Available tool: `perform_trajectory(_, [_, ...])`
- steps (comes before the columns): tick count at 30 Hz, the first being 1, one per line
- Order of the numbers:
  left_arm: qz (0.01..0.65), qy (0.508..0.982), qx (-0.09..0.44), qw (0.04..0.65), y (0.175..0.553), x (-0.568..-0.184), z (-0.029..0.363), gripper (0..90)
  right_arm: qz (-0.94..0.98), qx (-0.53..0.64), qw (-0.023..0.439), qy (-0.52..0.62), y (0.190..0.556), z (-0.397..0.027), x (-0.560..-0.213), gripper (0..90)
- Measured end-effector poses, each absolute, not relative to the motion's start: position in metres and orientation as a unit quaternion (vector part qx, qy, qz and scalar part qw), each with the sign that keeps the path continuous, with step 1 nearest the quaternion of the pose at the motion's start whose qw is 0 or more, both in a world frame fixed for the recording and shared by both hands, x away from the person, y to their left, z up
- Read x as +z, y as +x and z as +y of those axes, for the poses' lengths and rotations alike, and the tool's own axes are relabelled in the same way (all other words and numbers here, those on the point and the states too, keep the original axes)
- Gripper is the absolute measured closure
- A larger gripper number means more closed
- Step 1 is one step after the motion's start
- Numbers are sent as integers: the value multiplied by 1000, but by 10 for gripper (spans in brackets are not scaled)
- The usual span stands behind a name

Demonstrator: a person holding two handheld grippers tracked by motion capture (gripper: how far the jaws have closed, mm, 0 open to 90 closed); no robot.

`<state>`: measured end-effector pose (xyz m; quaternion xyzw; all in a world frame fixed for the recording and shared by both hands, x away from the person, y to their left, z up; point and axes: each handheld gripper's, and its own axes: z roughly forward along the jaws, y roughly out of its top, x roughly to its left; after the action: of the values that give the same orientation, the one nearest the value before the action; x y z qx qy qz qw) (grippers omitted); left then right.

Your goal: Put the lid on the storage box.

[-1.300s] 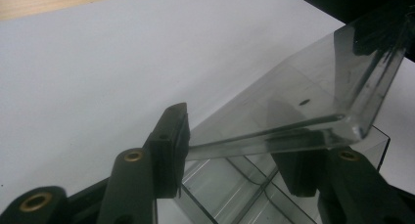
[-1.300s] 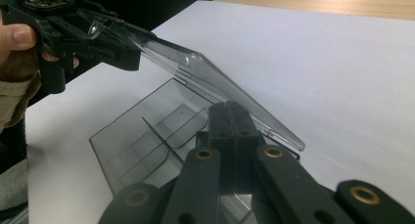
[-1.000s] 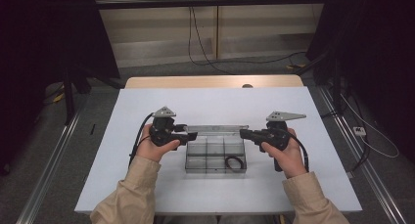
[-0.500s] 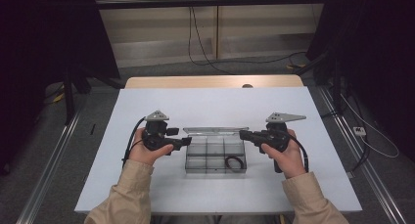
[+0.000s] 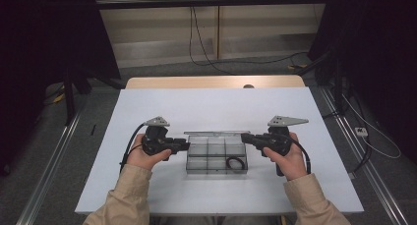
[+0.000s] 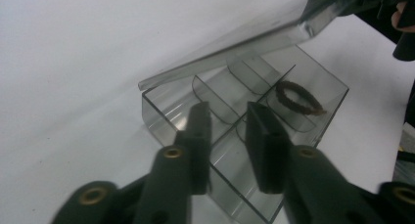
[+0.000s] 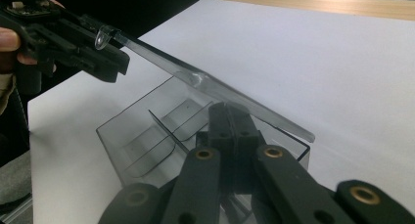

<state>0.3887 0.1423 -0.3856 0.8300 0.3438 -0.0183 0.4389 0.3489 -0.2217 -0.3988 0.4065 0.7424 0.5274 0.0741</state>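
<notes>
A clear compartment box (image 5: 209,158) lies mid-table with its lid (image 5: 216,133) raised at the far side. A dark ring (image 5: 236,162) rests in its near right compartment and is also seen as the ring (image 6: 297,98). My left gripper (image 5: 186,145) is at the box's left end. In the left gripper view its jaws (image 6: 230,121) have just been closing, but a gap remains and they press on nothing above the box (image 6: 244,111). My right gripper (image 5: 244,138) is at the right end, and in the right gripper view it (image 7: 230,111) is shut on the edge of the lid (image 7: 195,79).
The white table (image 5: 211,107) has free room behind and on both sides of the box. A wooden strip (image 5: 211,82) runs along its far edge. Cables lie on the floor beyond, and metal rails flank the table.
My left hand drew slightly left, then came back to the box's left end. The right hand and the box have not moved.
</notes>
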Motion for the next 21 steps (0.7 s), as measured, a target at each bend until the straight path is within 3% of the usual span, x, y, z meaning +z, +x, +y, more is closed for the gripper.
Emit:
perform_trajectory(3, [341, 828, -28, 444, 389, -385, 141, 845, 743, 526, 74, 407, 348, -222, -400, 900])
perform_trajectory(8, [335, 827, -37, 450, 389, -385, 139, 900, 745, 525, 75, 405, 345, -223, -401, 900])
perform_trajectory(21, [337, 824, -32, 455, 388, -386, 141, 900, 750, 518, 76, 405, 338, -225, -405, 900])
